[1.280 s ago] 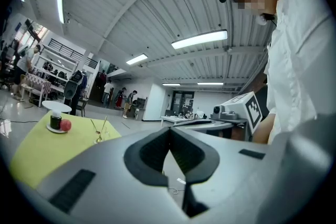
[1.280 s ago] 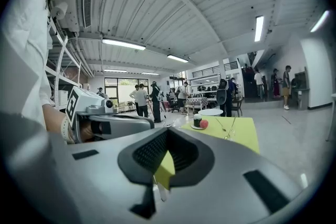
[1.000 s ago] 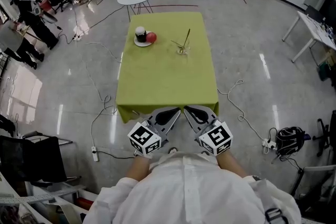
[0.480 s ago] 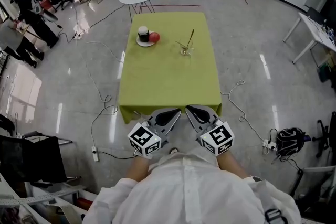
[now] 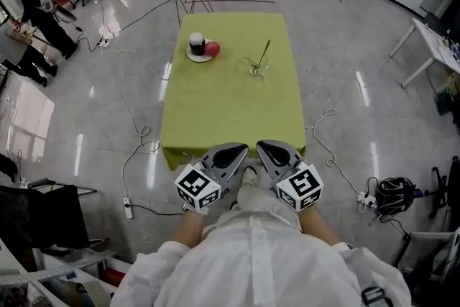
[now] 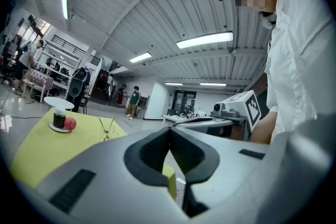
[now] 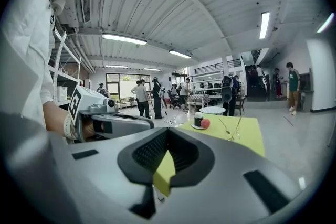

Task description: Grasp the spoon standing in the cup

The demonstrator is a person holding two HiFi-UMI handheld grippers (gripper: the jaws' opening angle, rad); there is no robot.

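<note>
Yellow-green cloth table point(image 5: 230, 111), glossy grey floor point(image 5: 352, 47), open workshop. Slim spoon point(image 5: 264, 52) leans in small clear cup point(image 5: 256, 70), probably glass, far right side. Left gripper point(image 5: 230, 154) and right gripper point(image 5: 276, 152) at near edge: jaws closed, empty.

A slim, golden spoon point(image 5: 264, 54) stands in a small clear cup point(image 5: 256, 70), its handle leaning up and to the right. The cup sits upright on the far right part of the green counter point(image 5: 230, 111).

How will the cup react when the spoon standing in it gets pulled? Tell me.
The cup looks small, clear, likely glass: probably light and breakable. The spoon leans high above its rim, so a sideways pull may tip the cup.
</note>
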